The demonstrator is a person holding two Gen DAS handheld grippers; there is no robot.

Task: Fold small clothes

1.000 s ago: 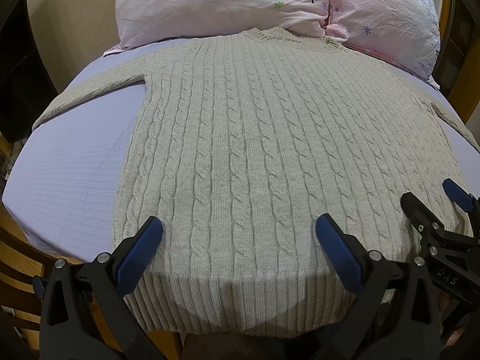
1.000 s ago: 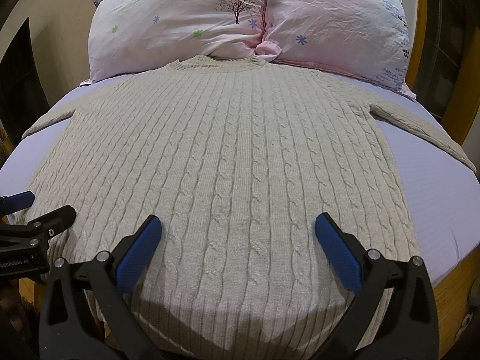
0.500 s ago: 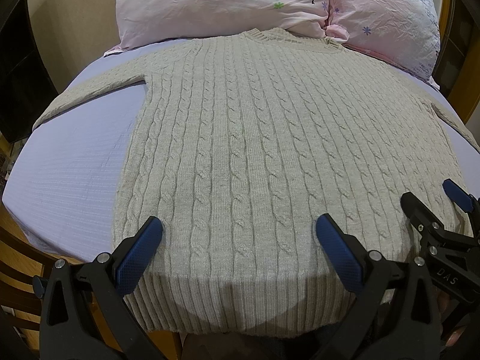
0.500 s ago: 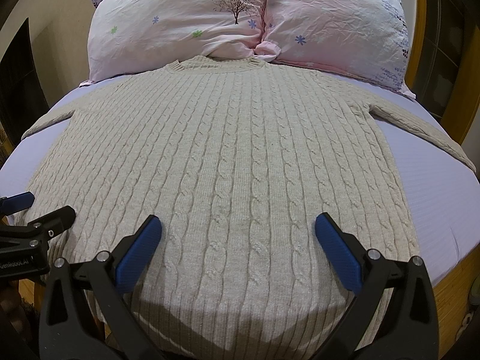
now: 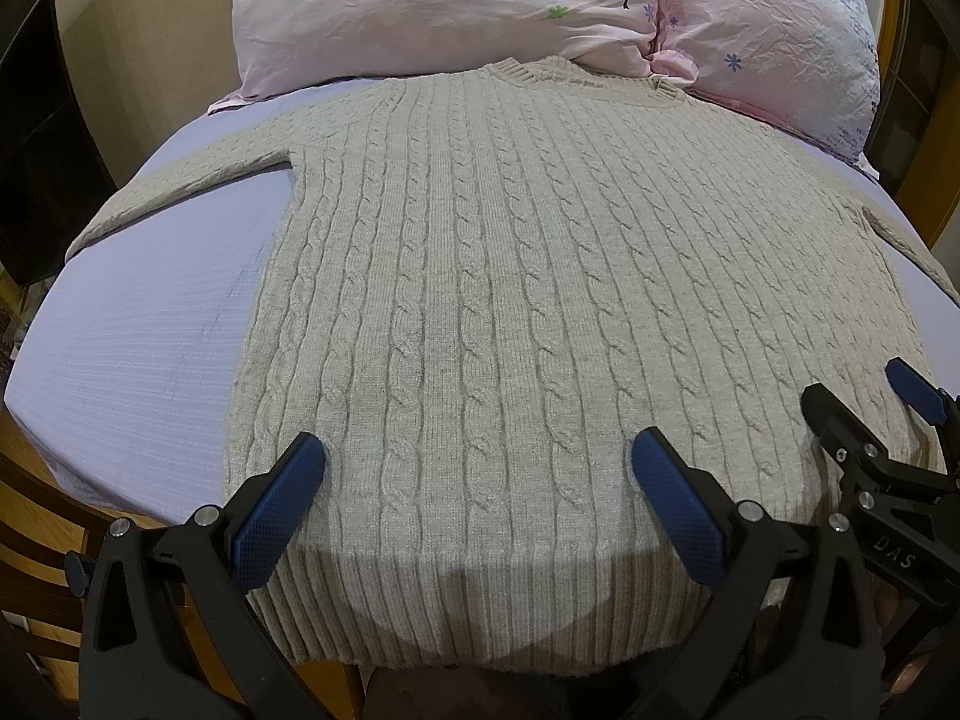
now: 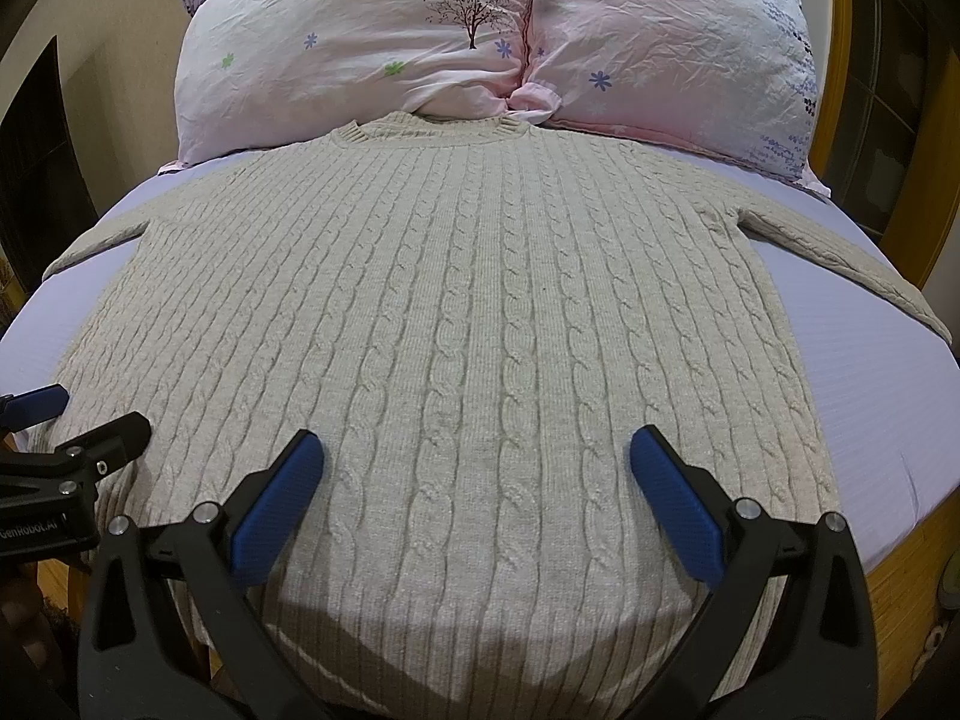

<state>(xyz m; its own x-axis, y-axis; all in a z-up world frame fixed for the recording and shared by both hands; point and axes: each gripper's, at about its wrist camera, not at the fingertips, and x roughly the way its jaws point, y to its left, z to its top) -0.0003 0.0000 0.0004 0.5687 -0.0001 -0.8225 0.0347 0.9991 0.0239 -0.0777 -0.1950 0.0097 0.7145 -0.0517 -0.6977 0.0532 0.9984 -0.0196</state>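
Observation:
A beige cable-knit sweater lies flat and face up on the lilac bed sheet, collar toward the pillows, both sleeves spread outward. It also shows in the right wrist view. My left gripper is open and empty, hovering just above the sweater's left part near the ribbed hem. My right gripper is open and empty above the right part near the hem. The right gripper shows at the right edge of the left wrist view, and the left gripper at the left edge of the right wrist view.
Two pink flowered pillows lie behind the collar. The lilac sheet shows beside the sweater. A wooden bed frame runs along the near edge and a wooden headboard post stands at the right.

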